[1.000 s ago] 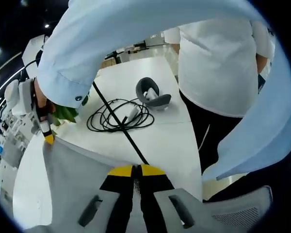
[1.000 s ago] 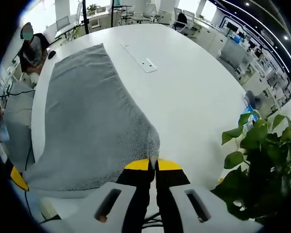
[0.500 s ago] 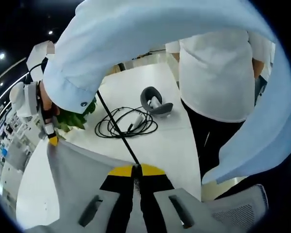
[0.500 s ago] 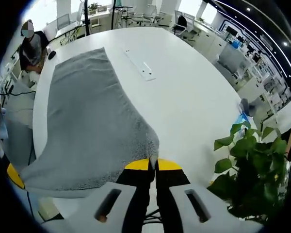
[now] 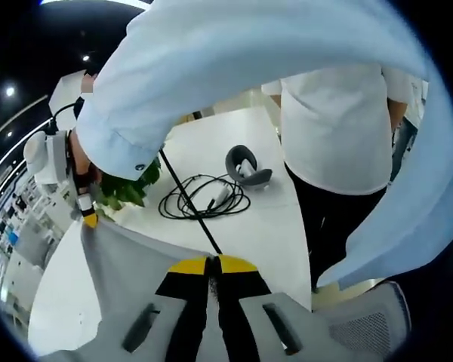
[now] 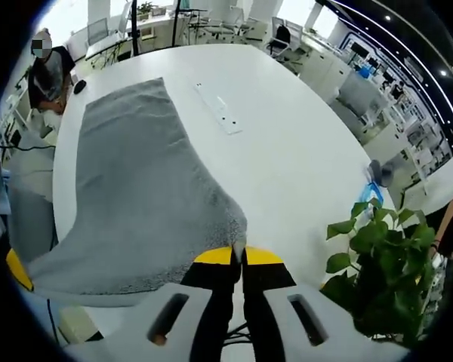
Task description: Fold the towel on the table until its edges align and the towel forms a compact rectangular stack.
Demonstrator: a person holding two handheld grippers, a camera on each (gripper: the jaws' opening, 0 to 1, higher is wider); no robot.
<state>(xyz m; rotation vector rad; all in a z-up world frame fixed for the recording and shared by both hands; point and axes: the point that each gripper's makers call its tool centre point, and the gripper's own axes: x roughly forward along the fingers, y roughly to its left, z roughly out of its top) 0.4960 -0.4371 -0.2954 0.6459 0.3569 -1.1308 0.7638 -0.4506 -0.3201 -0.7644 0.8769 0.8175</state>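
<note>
The grey towel [image 6: 136,188] lies spread lengthwise on the white table [image 6: 287,151], with its near edge lifted. My right gripper [image 6: 238,253] is shut on one near corner. In the left gripper view my left gripper [image 5: 213,261] is shut on the other near corner of the towel [image 5: 124,264]. The edge stretches taut from it to the right gripper [image 5: 89,217] at the left. The left gripper's yellow tip [image 6: 16,269] shows at the left in the right gripper view, on the towel's corner.
A black cable coil [image 5: 204,200] and a grey headset [image 5: 245,162] lie on the table behind the towel's edge. A potted plant [image 6: 370,271] stands at the right. A white strip [image 6: 220,113] lies beside the towel. A light blue sleeve [image 5: 234,68] crosses overhead; a person in white [image 5: 340,113] stands close.
Both views have drawn back and up a little, so the table looks smaller. The towel's near edge stays held and taut between the two grippers.
</note>
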